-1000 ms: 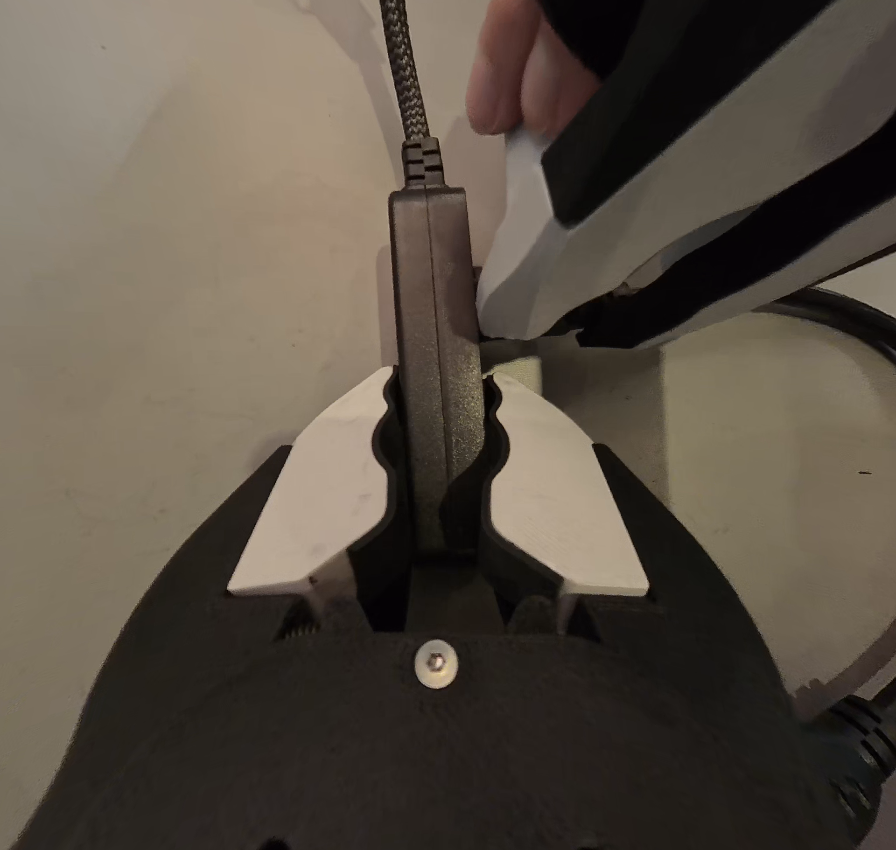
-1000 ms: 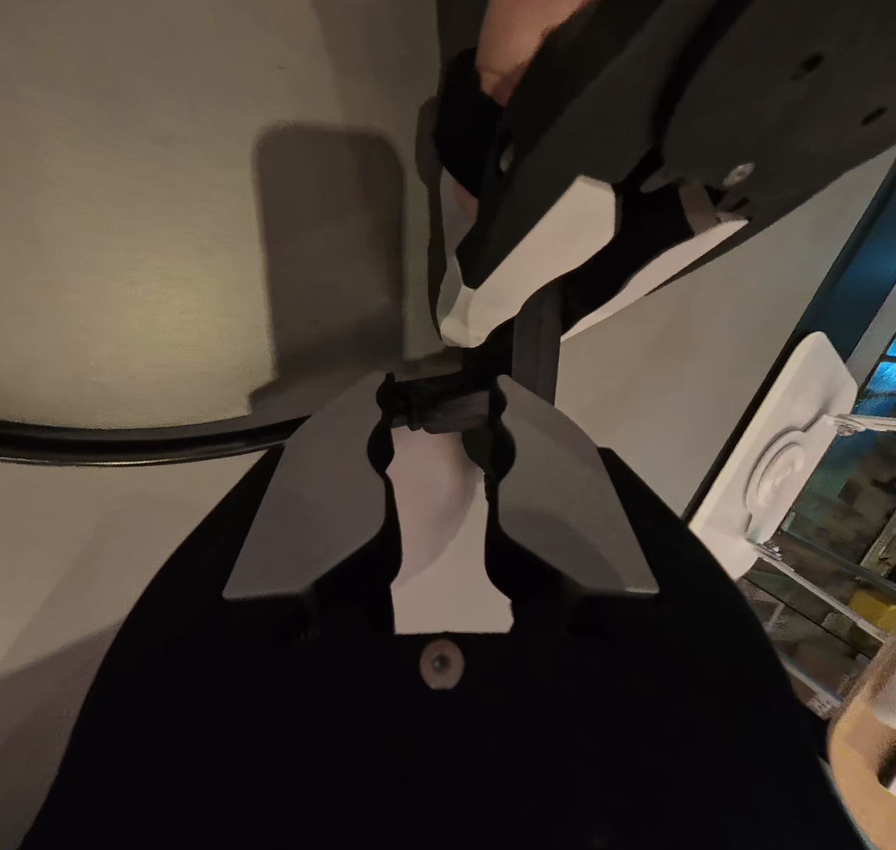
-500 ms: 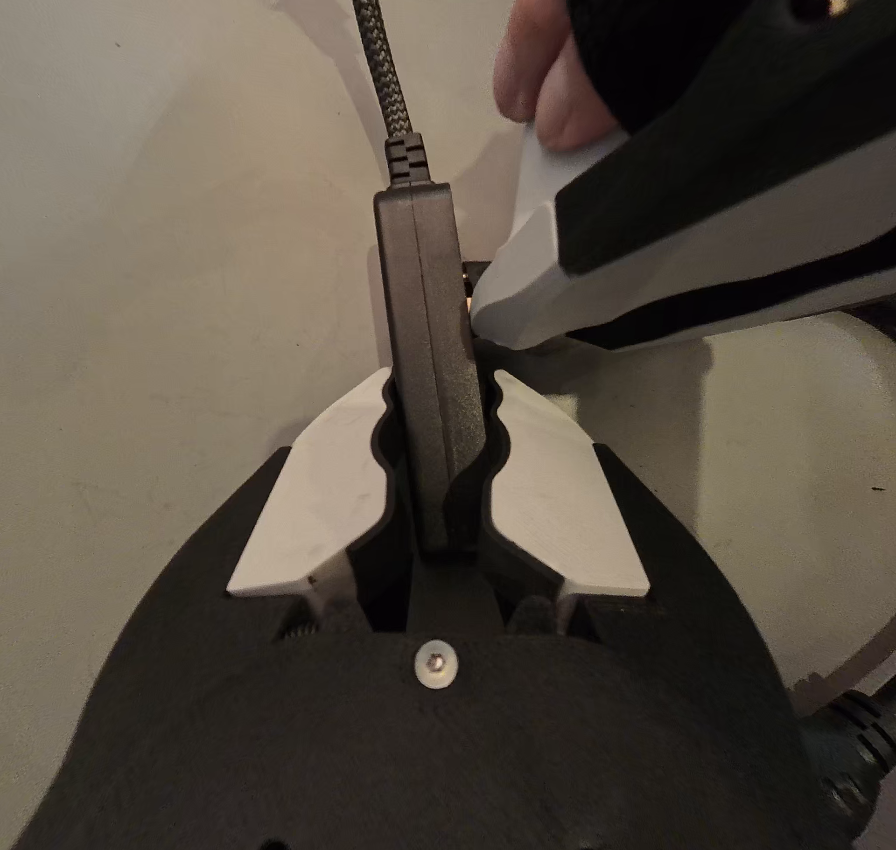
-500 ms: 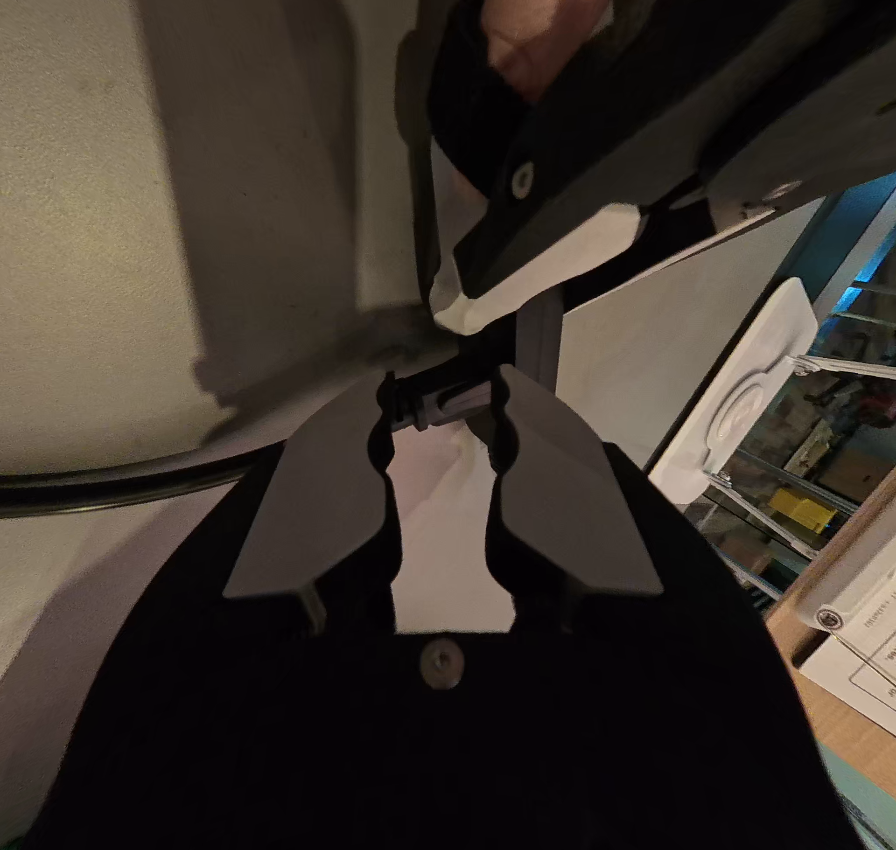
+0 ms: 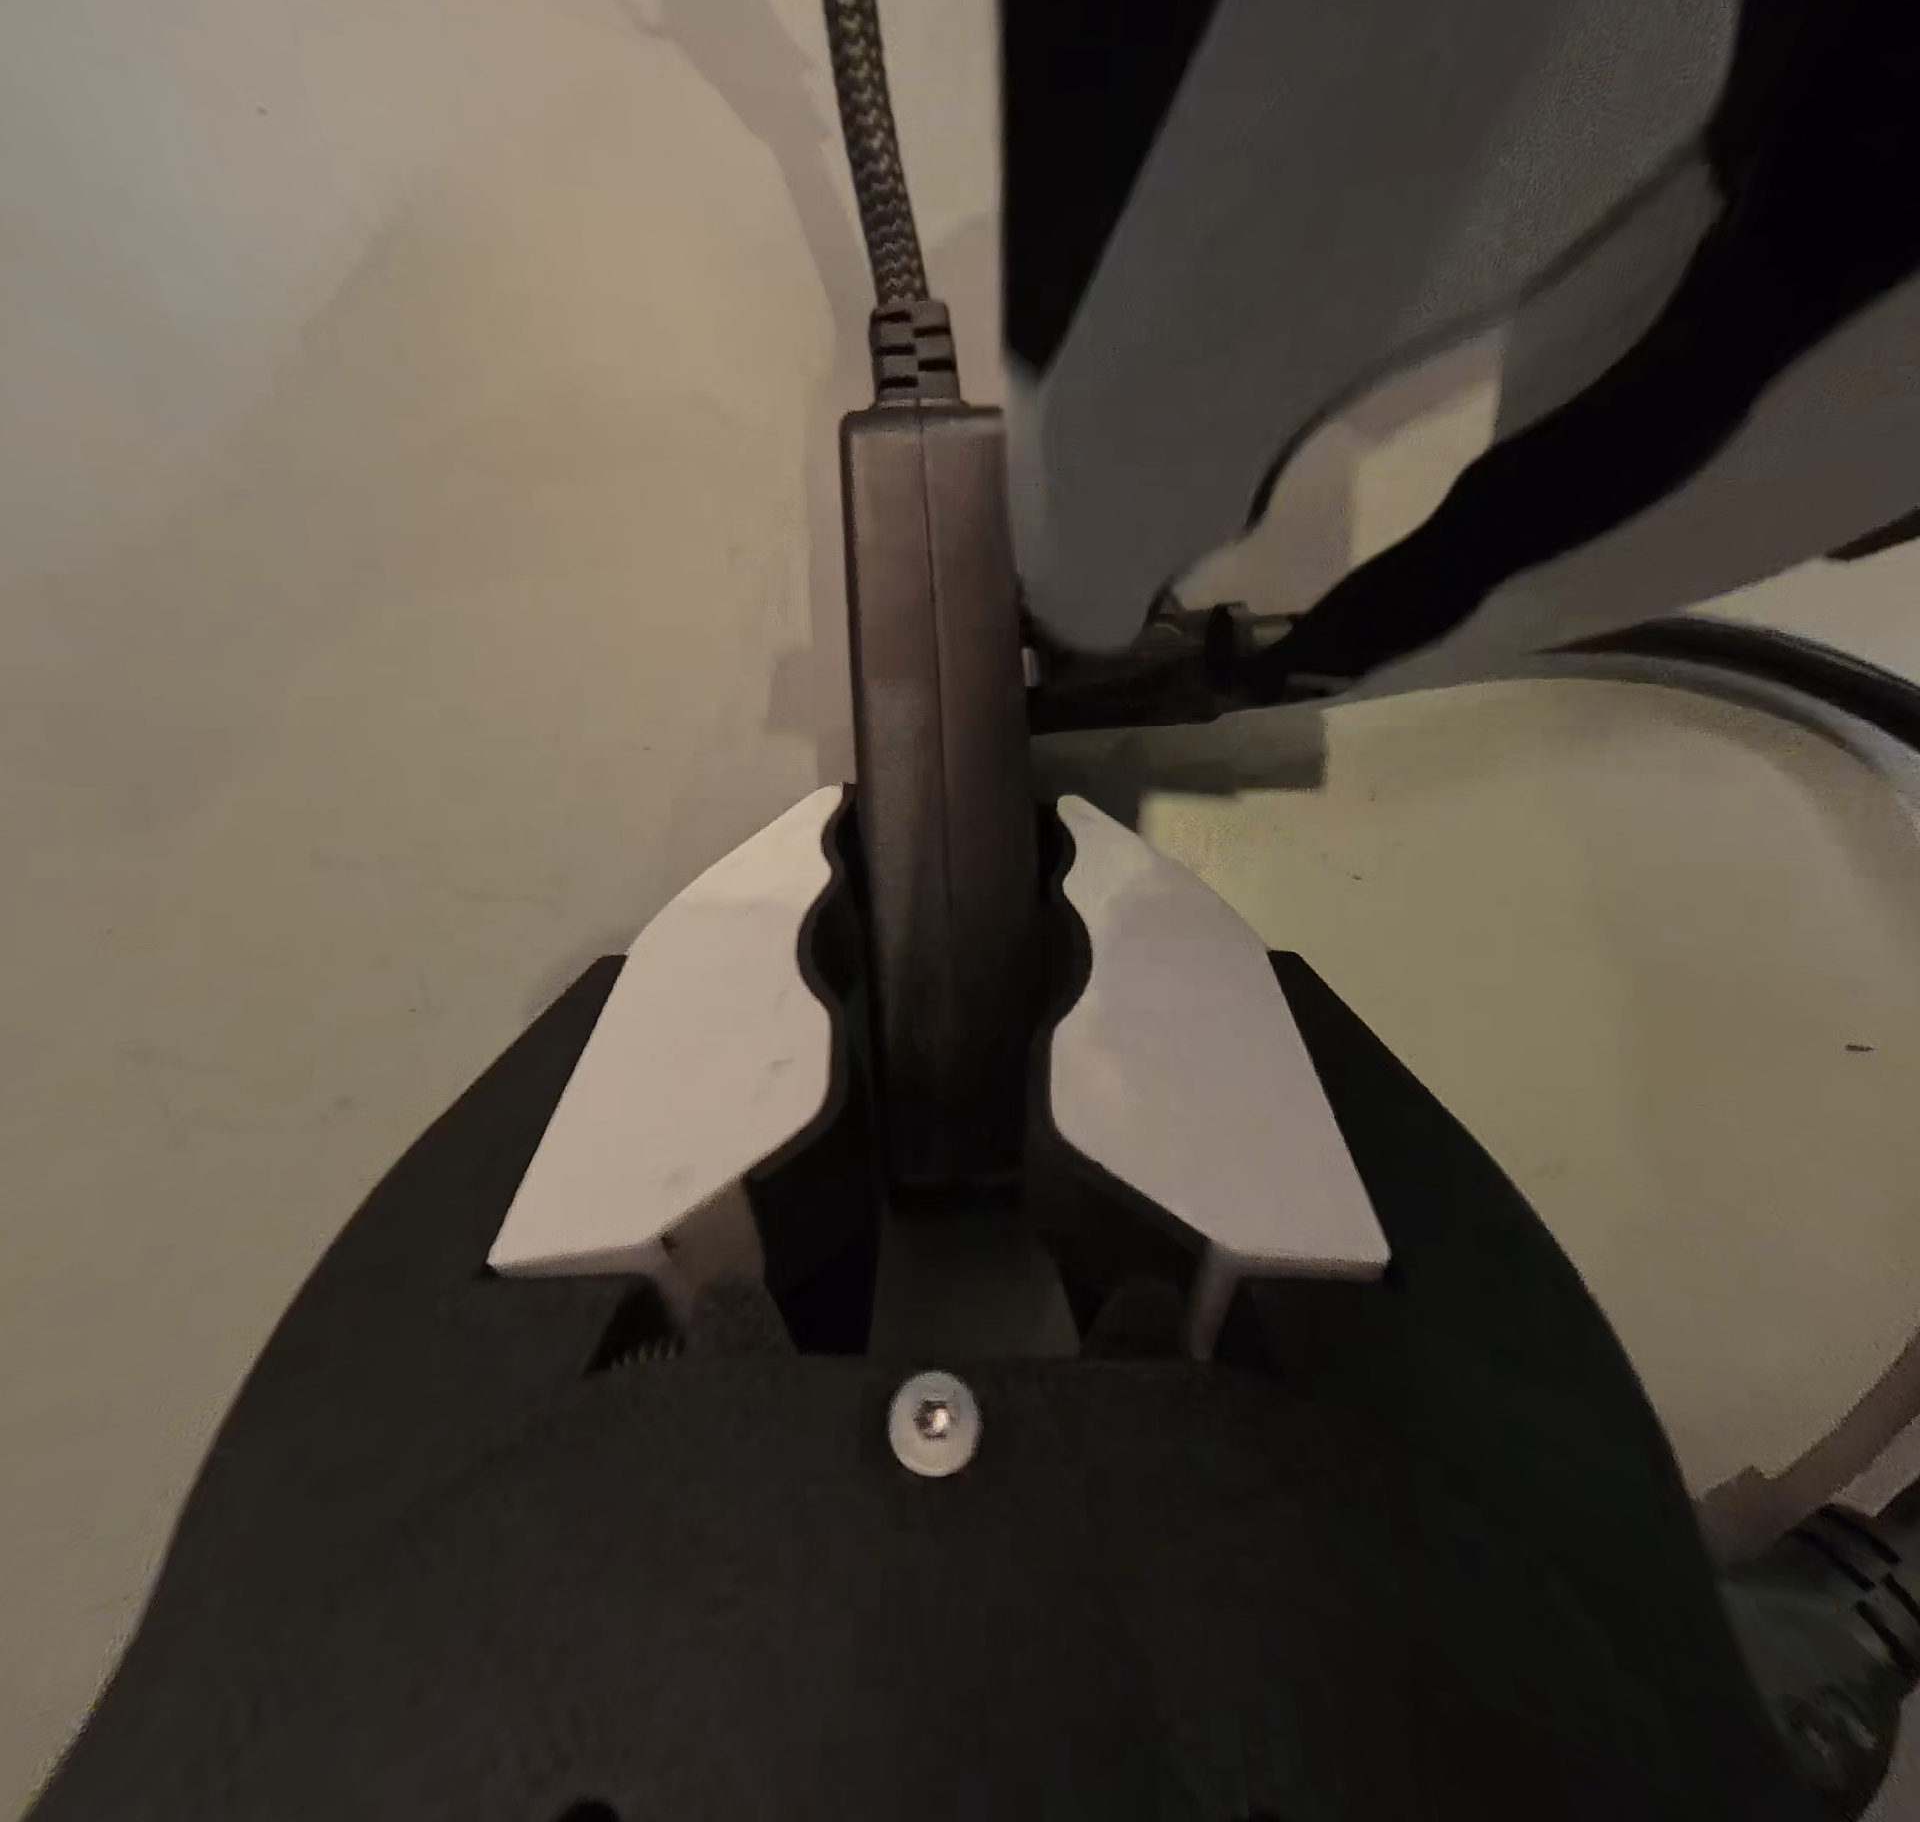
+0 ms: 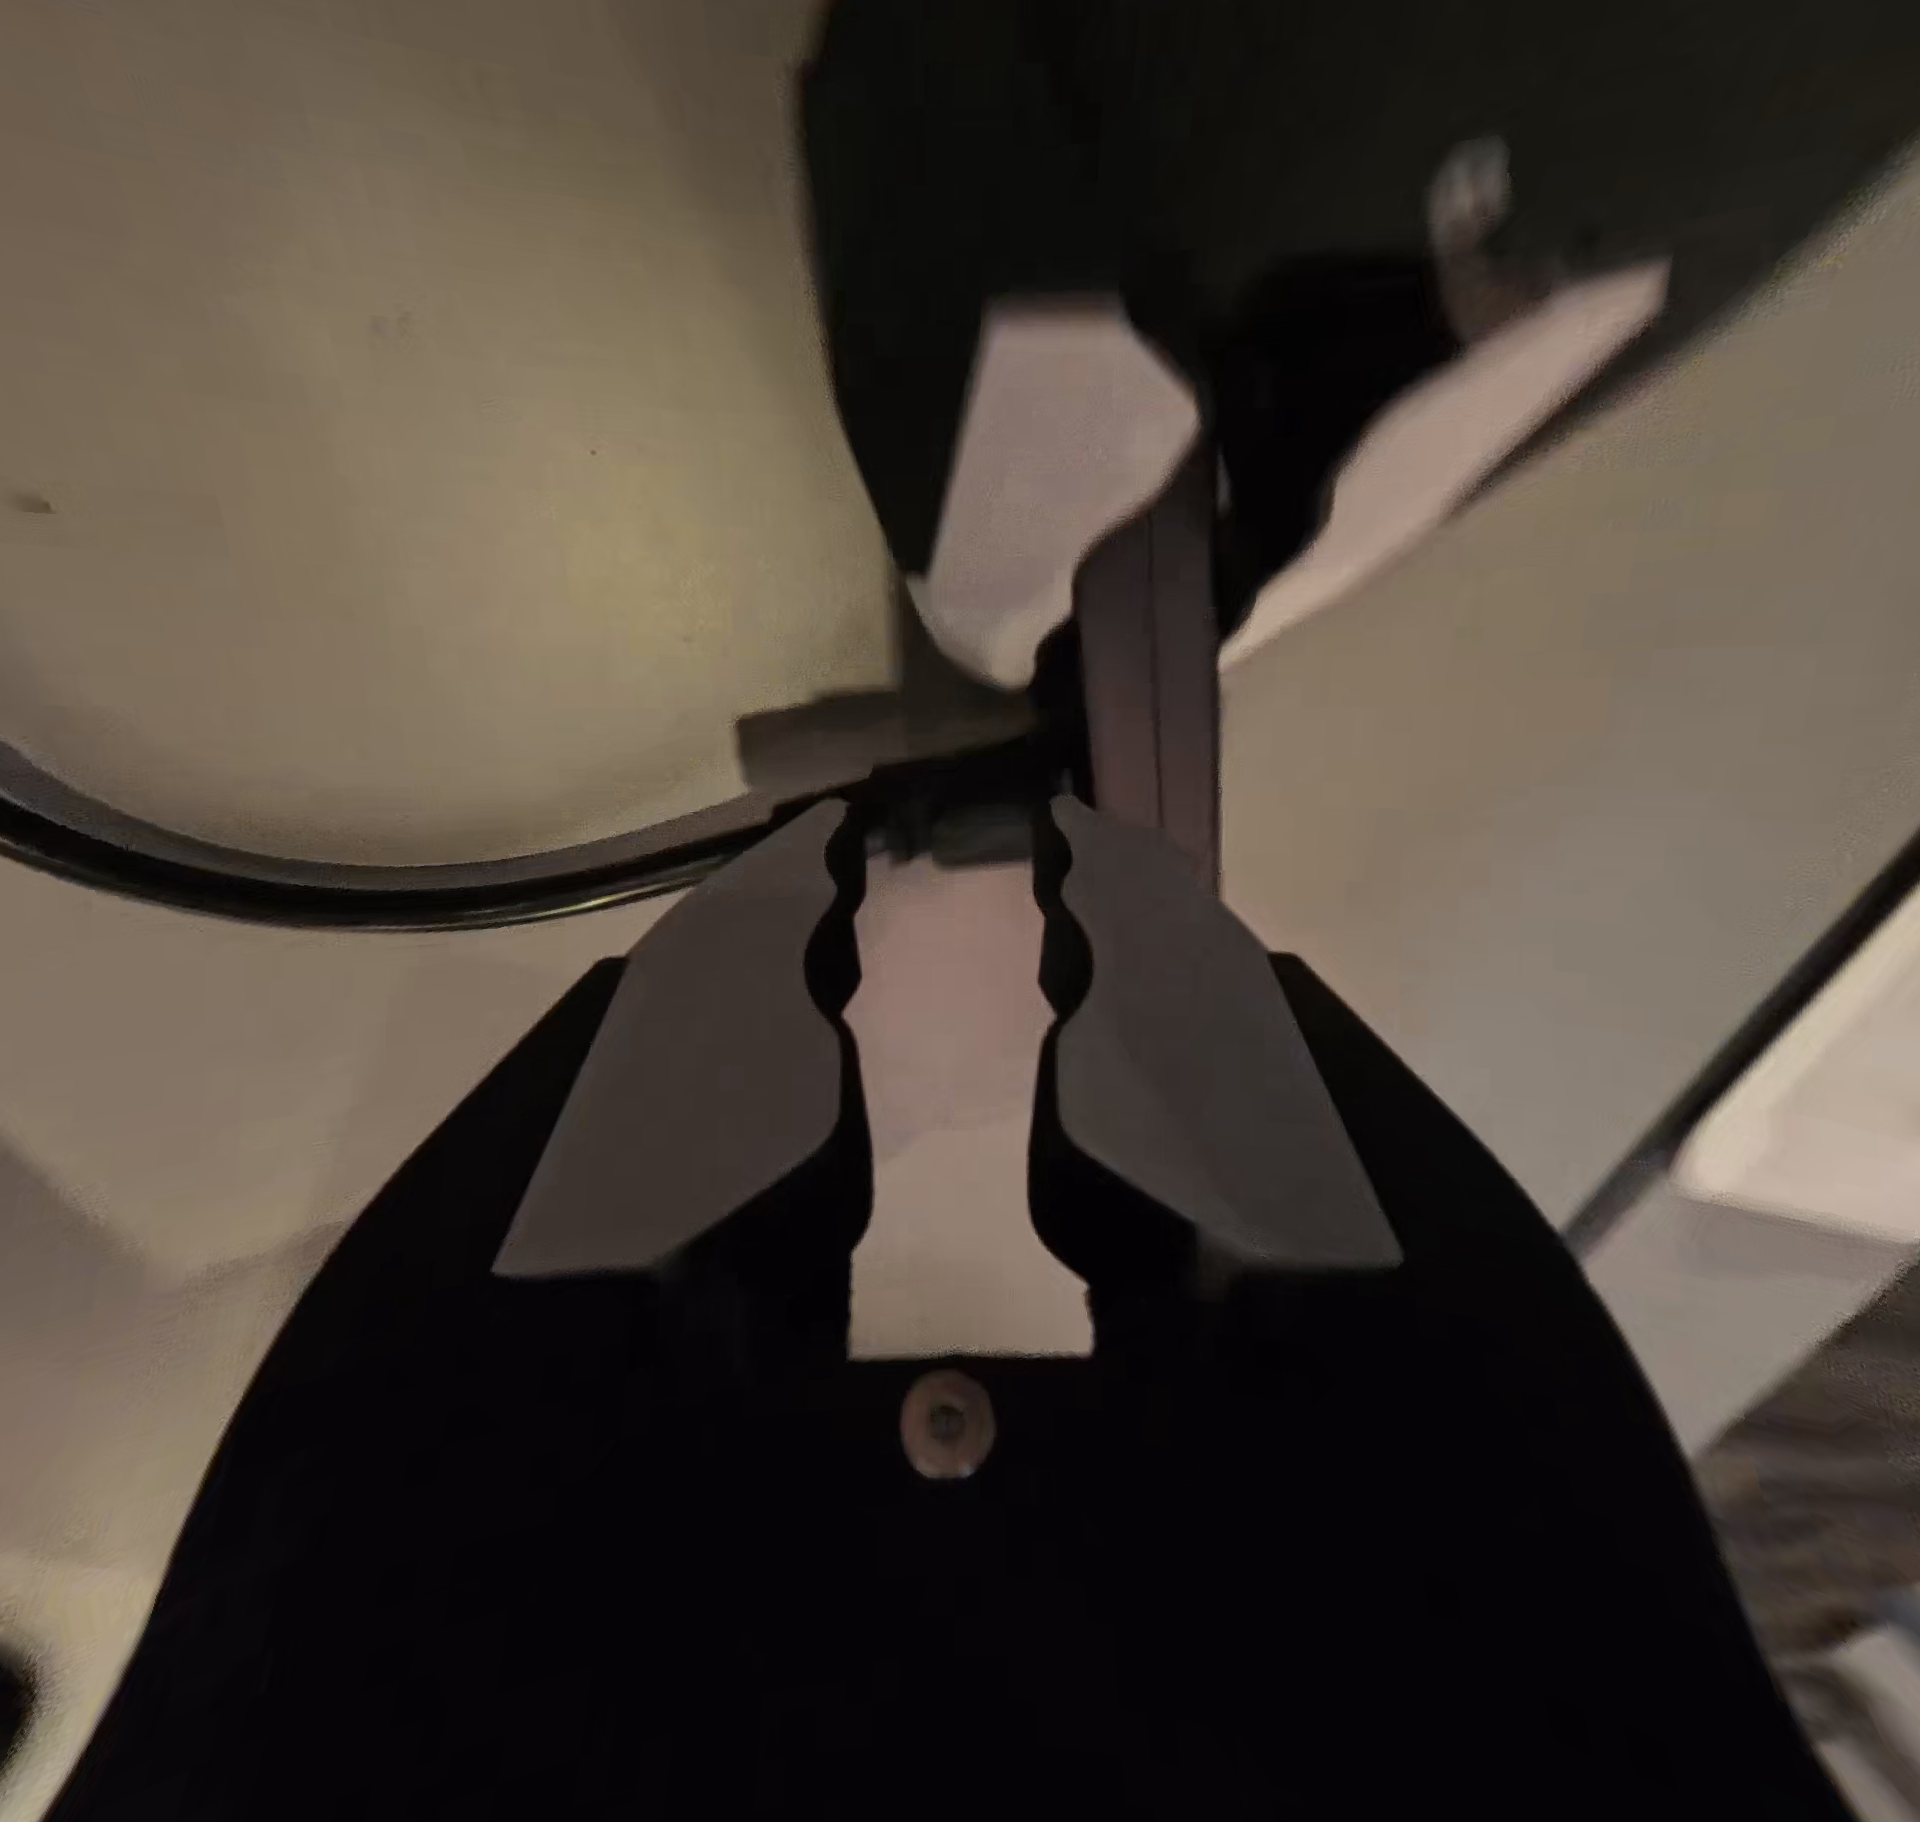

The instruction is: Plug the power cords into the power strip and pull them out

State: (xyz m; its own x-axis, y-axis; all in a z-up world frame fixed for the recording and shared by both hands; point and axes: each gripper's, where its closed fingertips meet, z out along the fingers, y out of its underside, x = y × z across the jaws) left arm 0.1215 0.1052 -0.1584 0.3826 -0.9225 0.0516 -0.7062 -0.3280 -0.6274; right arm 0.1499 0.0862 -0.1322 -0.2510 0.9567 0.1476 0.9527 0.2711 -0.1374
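Observation:
My left gripper (image 5: 943, 816) is shut on a slim black power strip (image 5: 925, 629), held edge-on, with its braided cord (image 5: 873, 110) running away from me. My right gripper (image 5: 1174, 619) comes in from the upper right, its tips at the strip's right face. In the right wrist view my right gripper (image 6: 948, 816) is shut on a black plug (image 6: 961, 827) at its fingertips. The plug (image 5: 1132, 697) sits against the side of the power strip (image 6: 1148, 692); its prongs are hidden. The plug's smooth black cord (image 6: 312, 894) curves off to the left. The left gripper (image 6: 1153, 567) shows above.
All this is over a pale table top (image 5: 364, 629). A ribbed black cable end (image 5: 1860, 1606) lies at the lower right of the left wrist view. The table's edge and a blurred white object (image 6: 1818, 1097) are at the right of the right wrist view.
My right gripper has swung steeper and closer, so the hand behind it has left the left wrist view. The plug stays at the strip's right face. The left gripper still holds the strip.

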